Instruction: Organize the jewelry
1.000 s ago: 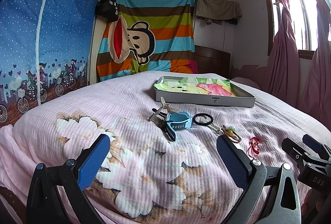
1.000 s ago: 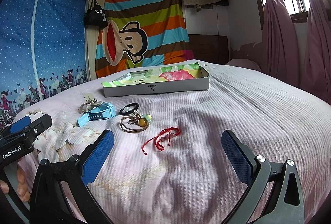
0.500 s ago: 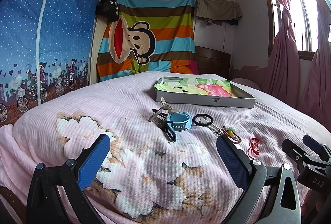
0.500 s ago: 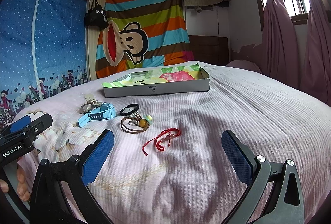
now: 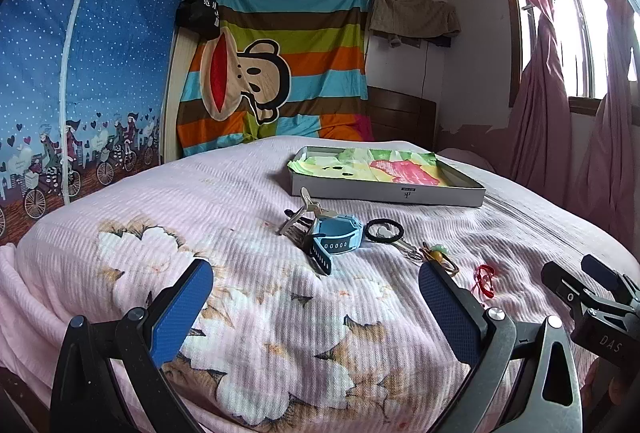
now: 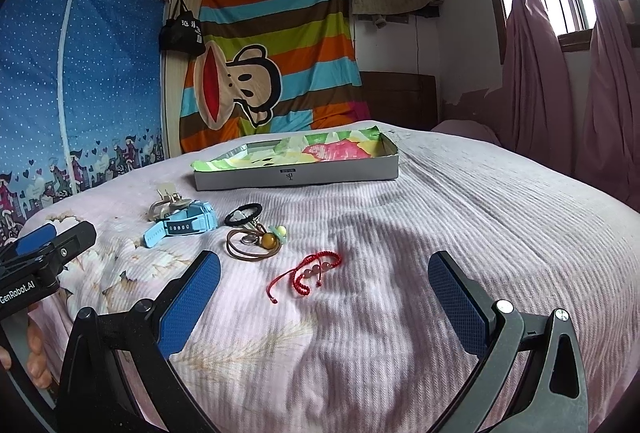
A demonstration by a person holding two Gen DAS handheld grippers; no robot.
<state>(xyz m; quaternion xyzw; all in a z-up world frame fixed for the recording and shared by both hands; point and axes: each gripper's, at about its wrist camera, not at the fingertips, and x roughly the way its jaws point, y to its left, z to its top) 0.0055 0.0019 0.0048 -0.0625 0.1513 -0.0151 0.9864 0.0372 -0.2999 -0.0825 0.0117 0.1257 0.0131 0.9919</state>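
Jewelry lies in a row on the pink bedspread: a beige hair claw (image 5: 301, 214), a blue watch (image 5: 335, 238), a black hair tie (image 5: 384, 230), a brown cord with beads (image 6: 256, 242) and a red beaded bracelet (image 6: 306, 271). A shallow grey box (image 5: 386, 193) lined with colourful paper sits behind them. My left gripper (image 5: 316, 307) is open and empty, short of the watch. My right gripper (image 6: 324, 295) is open and empty, just short of the red bracelet. The same items show in the right wrist view: watch (image 6: 182, 224), box (image 6: 296, 177).
The bed (image 6: 480, 217) runs back to a wooden headboard (image 6: 398, 97) and a striped monkey cloth (image 6: 272, 61). A blue wardrobe (image 5: 80, 73) stands left. Pink curtains (image 5: 560, 105) hang right by the window.
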